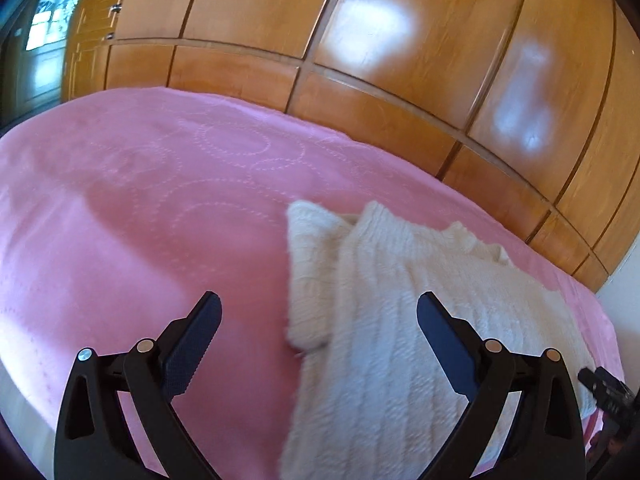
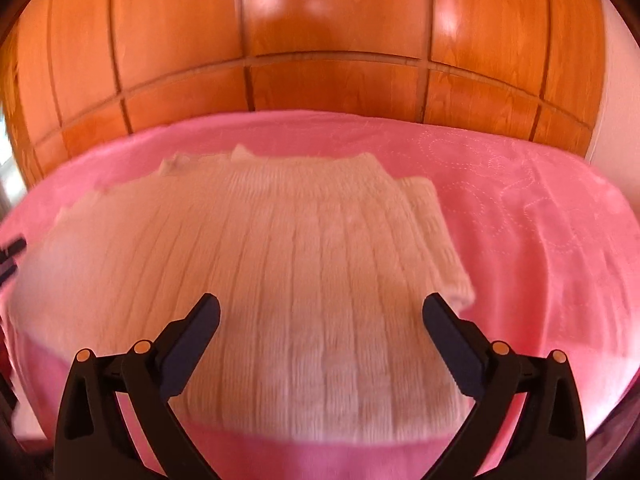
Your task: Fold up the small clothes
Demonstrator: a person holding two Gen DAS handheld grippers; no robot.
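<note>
Jaws spread wide on left gripper (image 1: 319, 312) and right gripper (image 2: 321, 312), both empty over the cream knit sweater (image 2: 280, 260). Pinch the hem corners squarely, lift evenly, keep the tucked sleeve (image 2: 436, 240) flat.

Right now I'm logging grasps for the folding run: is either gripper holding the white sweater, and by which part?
Nothing is held. The left gripper and right gripper both stand open and empty above the white knit sweater, which lies on the pink bedspread.

Bedspread (image 1: 120, 220): pink, stitched with dotted rings, covering the bed.
Wardrobe (image 2: 320, 32): glossy orange-brown wood panels behind the bed, bright glare patches.
Window (image 1: 44, 28): far left, daylight, blurred.
</note>
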